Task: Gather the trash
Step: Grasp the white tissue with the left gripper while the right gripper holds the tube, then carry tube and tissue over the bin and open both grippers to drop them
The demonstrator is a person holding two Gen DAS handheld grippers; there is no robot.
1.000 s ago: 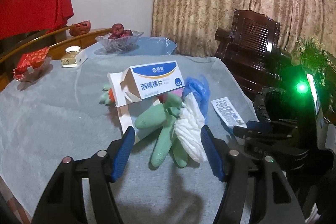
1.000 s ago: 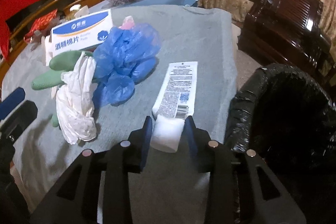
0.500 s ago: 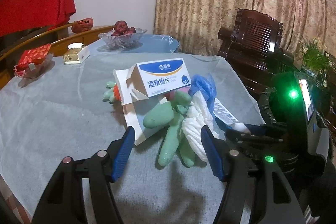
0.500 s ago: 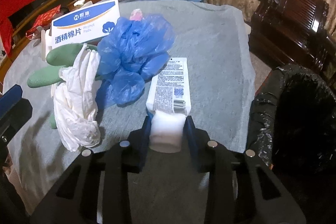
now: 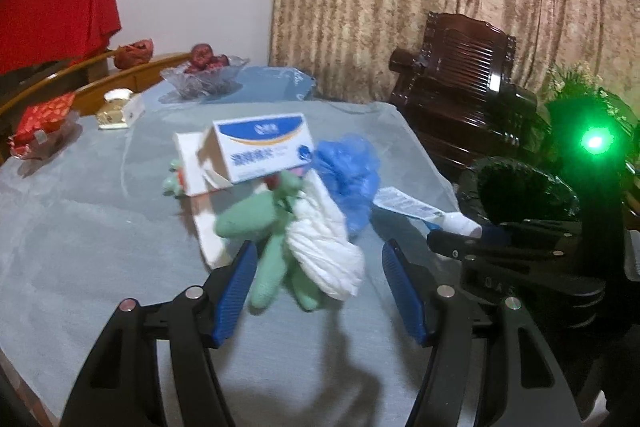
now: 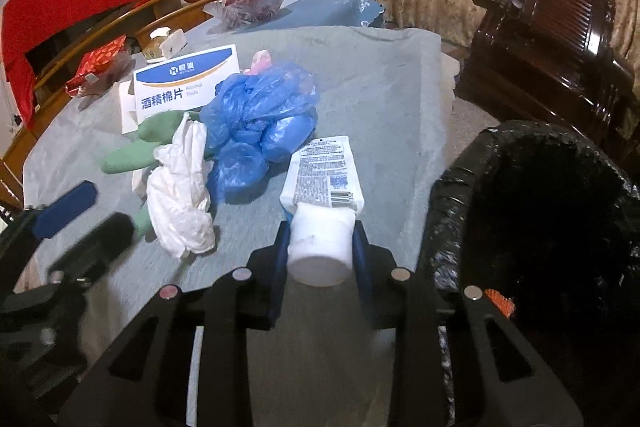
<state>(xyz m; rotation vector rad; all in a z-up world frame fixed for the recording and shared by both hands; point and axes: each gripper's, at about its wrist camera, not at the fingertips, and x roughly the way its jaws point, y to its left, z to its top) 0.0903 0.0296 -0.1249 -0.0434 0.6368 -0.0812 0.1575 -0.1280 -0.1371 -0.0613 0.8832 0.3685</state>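
Observation:
A white tube (image 6: 324, 167) with a printed label has its cap end clamped between the pads of my right gripper (image 6: 320, 247), just left of the black-bagged bin (image 6: 448, 187). In the left wrist view the tube (image 5: 408, 205) slants up from the cloth into the right gripper (image 5: 472, 231). My left gripper (image 5: 316, 291) is open, its blue pads either side of the near tips of a green glove (image 5: 256, 215) and a crumpled white glove (image 5: 324, 247). Blue plastic (image 5: 352, 171) and a blue-and-white carton (image 5: 264, 147) lie behind them.
A grey cloth covers the table (image 5: 80, 227). At the far side stand a glass bowl of red fruit (image 5: 204, 75), a small box (image 5: 120, 109) and a red packet (image 5: 40, 123). A dark wooden chair (image 5: 460, 83) stands behind the bin (image 5: 520, 187).
My right gripper has tightened on the tube's cap and drawn it back and up, so the tube tilts off the cloth. The left gripper has edged closer to the gloves.

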